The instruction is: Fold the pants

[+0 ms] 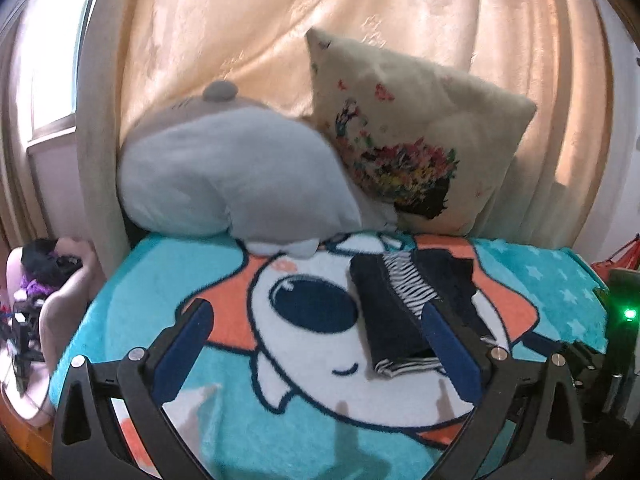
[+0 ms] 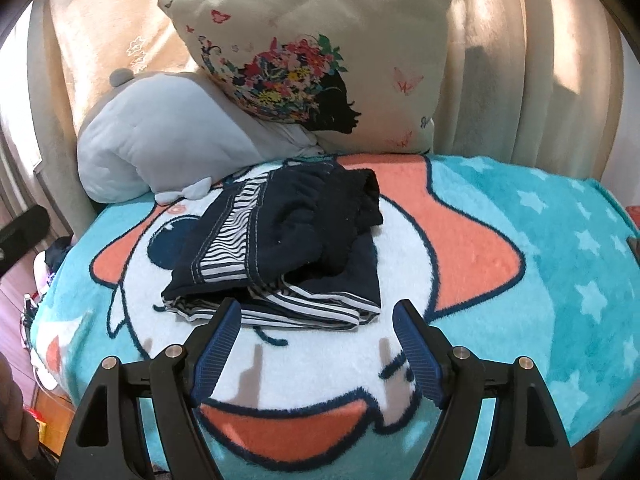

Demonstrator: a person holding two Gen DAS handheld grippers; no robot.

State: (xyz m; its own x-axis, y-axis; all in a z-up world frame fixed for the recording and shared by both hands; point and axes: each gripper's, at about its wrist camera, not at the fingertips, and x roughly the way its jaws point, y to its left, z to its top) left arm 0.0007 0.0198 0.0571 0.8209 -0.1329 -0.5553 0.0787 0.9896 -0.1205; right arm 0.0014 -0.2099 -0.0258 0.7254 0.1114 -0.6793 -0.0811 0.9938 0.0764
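Dark navy pants (image 2: 288,240) with black-and-white striped panels lie folded in a compact bundle on a teal cartoon blanket (image 2: 520,248). In the left wrist view the pants (image 1: 392,308) sit ahead and to the right, partly behind the right finger. My left gripper (image 1: 316,312) is open and empty, above the blanket to the left of the bundle. My right gripper (image 2: 318,308) is open and empty, its fingertips just short of the bundle's near striped edge.
A grey plush toy (image 1: 224,176) and a beige cushion with a flower print (image 2: 320,60) lean against the curtain at the back of the blanket. A cluttered pink chair (image 1: 60,280) stands off the left edge. A device with a green light (image 1: 630,314) is at the right.
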